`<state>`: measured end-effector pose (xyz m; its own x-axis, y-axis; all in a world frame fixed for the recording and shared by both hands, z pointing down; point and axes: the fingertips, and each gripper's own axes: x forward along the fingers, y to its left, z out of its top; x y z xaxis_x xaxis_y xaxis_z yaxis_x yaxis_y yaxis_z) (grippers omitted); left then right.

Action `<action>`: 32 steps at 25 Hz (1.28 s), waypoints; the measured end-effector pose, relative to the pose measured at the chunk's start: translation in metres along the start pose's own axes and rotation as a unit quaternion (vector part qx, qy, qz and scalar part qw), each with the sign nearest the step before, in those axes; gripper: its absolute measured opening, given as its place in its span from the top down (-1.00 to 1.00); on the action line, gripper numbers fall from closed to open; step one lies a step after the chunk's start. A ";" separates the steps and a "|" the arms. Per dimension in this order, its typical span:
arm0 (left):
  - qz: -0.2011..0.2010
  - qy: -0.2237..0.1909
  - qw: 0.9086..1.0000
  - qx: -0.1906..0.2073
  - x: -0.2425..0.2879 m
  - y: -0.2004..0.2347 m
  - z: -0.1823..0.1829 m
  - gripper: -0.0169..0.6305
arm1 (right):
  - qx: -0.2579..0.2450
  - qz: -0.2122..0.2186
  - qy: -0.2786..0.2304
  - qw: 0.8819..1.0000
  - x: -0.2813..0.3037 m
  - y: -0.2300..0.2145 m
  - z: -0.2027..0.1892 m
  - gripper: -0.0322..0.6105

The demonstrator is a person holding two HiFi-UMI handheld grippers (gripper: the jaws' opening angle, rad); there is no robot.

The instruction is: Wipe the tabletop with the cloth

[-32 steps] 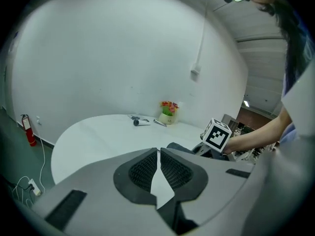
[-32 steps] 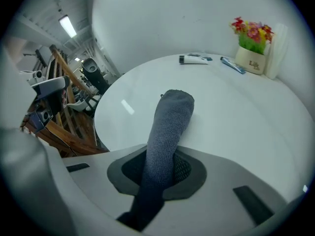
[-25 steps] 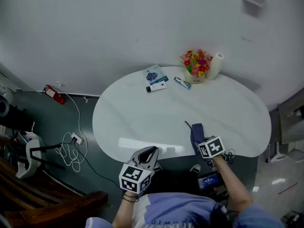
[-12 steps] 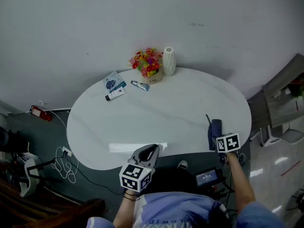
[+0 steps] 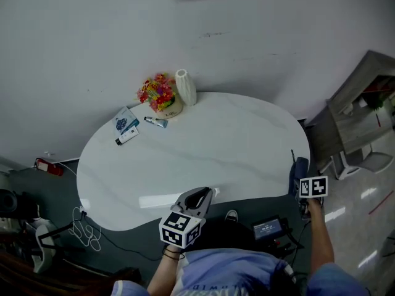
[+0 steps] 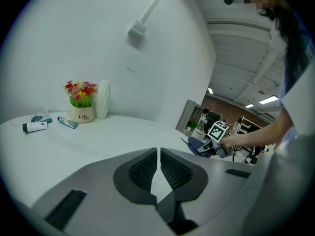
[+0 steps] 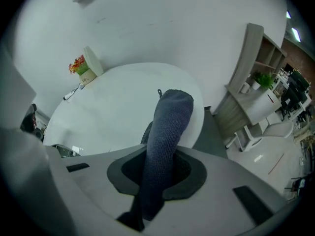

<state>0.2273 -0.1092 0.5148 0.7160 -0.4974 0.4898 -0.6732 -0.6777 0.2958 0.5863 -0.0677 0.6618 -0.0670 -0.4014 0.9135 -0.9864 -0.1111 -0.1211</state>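
The white oval tabletop (image 5: 203, 147) fills the middle of the head view. My right gripper (image 5: 300, 176) is at the table's right end, shut on a dark blue cloth (image 5: 300, 166) that stands up over the rim. In the right gripper view the cloth (image 7: 168, 122) rises from between the jaws of the right gripper (image 7: 165, 156), with the tabletop (image 7: 118, 107) beyond it. My left gripper (image 5: 197, 198) rests at the near edge, mid-table. In its own view the left gripper (image 6: 158, 156) has its pads nearly touching with nothing between them.
At the table's far left stand a flower pot (image 5: 158, 97) and a white vase (image 5: 185, 86), with a tube (image 5: 155, 123) and a blue packet (image 5: 125, 122) beside them. A wooden shelf unit (image 5: 361, 103) stands to the right. Cables (image 5: 86, 230) lie on the floor at the left.
My right gripper has carried the cloth rightward along the near edge to the table's right end. The head view has swung to follow. The left gripper has stayed at the near edge.
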 end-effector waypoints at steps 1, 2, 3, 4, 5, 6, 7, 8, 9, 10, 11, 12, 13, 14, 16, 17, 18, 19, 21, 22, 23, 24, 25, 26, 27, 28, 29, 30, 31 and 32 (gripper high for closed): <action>-0.001 0.001 1.000 0.003 0.001 -0.003 0.001 0.89 | 0.009 -0.002 -0.003 1.000 -0.002 -0.008 -0.003 0.71; 0.000 0.002 1.000 0.005 0.001 -0.004 0.001 0.89 | 0.018 -0.003 -0.005 1.000 -0.004 -0.014 -0.006 0.71; 0.001 0.003 1.000 0.006 0.001 -0.005 0.001 0.89 | 0.026 -0.003 -0.007 1.000 -0.005 -0.018 -0.009 0.71; 0.004 0.003 1.000 0.006 0.000 -0.004 0.001 0.89 | 0.033 -0.002 -0.009 0.999 -0.006 -0.021 -0.011 0.71; 0.006 0.004 1.000 0.005 -0.001 -0.004 0.000 0.89 | 0.038 0.000 -0.011 0.999 -0.007 -0.022 -0.012 0.71; 0.010 0.005 1.000 0.005 -0.003 -0.002 -0.001 0.89 | 0.040 0.002 -0.013 0.999 -0.008 -0.021 -0.012 0.71; 0.014 0.006 1.000 0.004 -0.005 -0.001 -0.002 0.89 | 0.039 0.003 -0.016 0.999 -0.009 -0.019 -0.011 0.71; 0.017 0.006 1.000 0.003 -0.007 0.000 -0.004 0.89 | 0.035 0.006 -0.021 0.999 -0.011 -0.016 -0.008 0.71; 0.021 0.007 1.000 0.001 -0.009 0.000 -0.005 0.89 | 0.032 0.009 -0.027 0.999 -0.014 -0.012 -0.005 0.71; 0.025 0.006 1.000 0.000 -0.011 0.000 -0.007 0.89 | 0.029 0.015 -0.034 0.999 -0.016 -0.006 -0.002 0.71; 0.029 0.006 1.000 -0.002 -0.013 0.000 -0.008 0.89 | 0.028 0.023 -0.042 0.998 -0.020 0.000 0.002 0.71; 0.034 0.007 0.999 -0.003 -0.016 0.000 -0.010 0.89 | 0.027 0.034 -0.049 0.998 -0.023 0.008 0.005 0.71; 0.038 0.007 0.999 -0.003 -0.019 0.000 -0.011 0.89 | 0.026 0.044 -0.056 0.997 -0.027 0.015 0.008 0.71; 0.043 0.008 0.999 -0.004 -0.021 0.000 -0.012 0.89 | 0.026 0.054 -0.063 0.996 -0.030 0.023 0.010 0.71; 0.052 0.009 0.999 -0.007 -0.025 -0.001 -0.014 0.89 | 0.027 0.069 -0.071 0.995 -0.035 0.038 0.012 0.71; 0.056 0.008 0.998 -0.010 -0.028 -0.001 -0.015 0.89 | 0.025 0.077 -0.073 0.994 -0.036 0.047 0.012 0.71; 0.060 0.008 0.998 -0.014 -0.031 -0.002 -0.017 0.89 | 0.022 0.086 -0.073 0.993 -0.038 0.057 0.012 0.71; 0.065 0.010 0.998 -0.017 -0.035 -0.003 -0.020 0.89 | 0.018 0.096 -0.073 0.993 -0.039 0.069 0.011 0.71; 0.073 0.015 0.997 -0.024 -0.042 -0.005 -0.027 0.89 | 0.006 0.120 -0.072 0.990 -0.041 0.095 0.009 0.71; 0.077 0.018 0.996 -0.027 -0.045 -0.006 -0.031 0.89 | 0.000 0.133 -0.071 0.989 -0.041 0.109 0.009 0.71; 0.080 0.020 0.996 -0.031 -0.047 -0.007 -0.035 0.89 | -0.008 0.147 -0.069 0.987 -0.042 0.121 0.008 0.71; 0.082 0.022 0.996 -0.033 -0.049 -0.008 -0.039 0.89 | -0.015 0.160 -0.068 0.985 -0.042 0.134 0.007 0.71; 0.082 0.023 0.996 -0.035 -0.050 -0.008 -0.042 0.89 | -0.022 0.170 -0.068 0.983 -0.043 0.146 0.007 0.71; 0.081 0.025 0.996 -0.035 -0.051 -0.009 -0.045 0.89 | -0.031 0.177 -0.070 0.981 -0.044 0.157 0.007 0.71; 0.079 0.027 0.996 -0.034 -0.053 -0.009 -0.047 0.89 | -0.041 0.182 -0.071 0.980 -0.046 0.168 0.007 0.71; 0.077 0.029 0.996 -0.033 -0.055 -0.010 -0.049 0.89 | -0.052 0.187 -0.072 0.978 -0.048 0.179 0.007 0.71; 0.075 0.031 0.996 -0.032 -0.056 -0.010 -0.051 0.89 | -0.062 0.193 -0.073 0.976 -0.050 0.189 0.005 0.71; 0.073 0.031 0.996 -0.031 -0.058 -0.010 -0.052 0.89 | -0.071 0.199 -0.073 0.975 -0.052 0.199 0.003 0.71; 0.071 0.030 0.997 -0.029 -0.060 -0.010 -0.052 0.89 | -0.077 0.206 -0.073 0.973 -0.055 0.208 0.001 0.71; 0.069 0.028 0.997 -0.026 -0.062 -0.009 -0.051 0.89 | -0.080 0.210 -0.073 0.972 -0.057 0.216 -0.002 0.71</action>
<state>0.1798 -0.0443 0.5235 0.6052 -0.5519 0.5737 -0.7745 -0.5749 0.2639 0.3769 -0.0665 0.5840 -0.4584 -0.5065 0.7303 -0.8881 0.2291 -0.3985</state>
